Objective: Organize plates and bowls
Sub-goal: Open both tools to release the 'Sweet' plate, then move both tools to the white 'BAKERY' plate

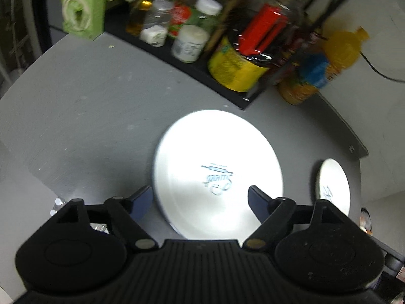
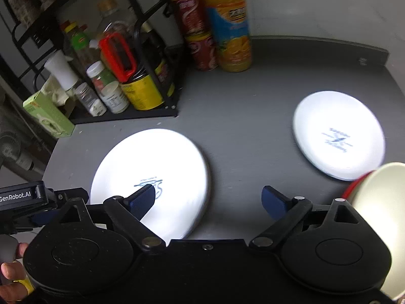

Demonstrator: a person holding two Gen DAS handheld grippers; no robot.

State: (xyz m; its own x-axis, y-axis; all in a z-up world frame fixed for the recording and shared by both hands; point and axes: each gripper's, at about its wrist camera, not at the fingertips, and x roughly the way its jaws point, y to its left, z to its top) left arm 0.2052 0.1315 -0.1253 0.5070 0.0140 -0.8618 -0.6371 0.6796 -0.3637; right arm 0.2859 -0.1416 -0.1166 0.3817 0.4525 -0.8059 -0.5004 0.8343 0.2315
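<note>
The large white plate (image 1: 217, 172) lies flat on the tabletop (image 1: 88, 116), dead ahead between the left gripper's (image 1: 200, 197) spread, empty jaws; the right gripper (image 2: 208, 200), also spread, sits beside it.

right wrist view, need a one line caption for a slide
Open right gripper hovers over a grey table between a large white plate and a smaller plate.

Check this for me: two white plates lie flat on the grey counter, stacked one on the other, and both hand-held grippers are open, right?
Not stacked. The right wrist view shows the larger plate and smaller plate lying apart on the grey counter. The rest is right.
</note>
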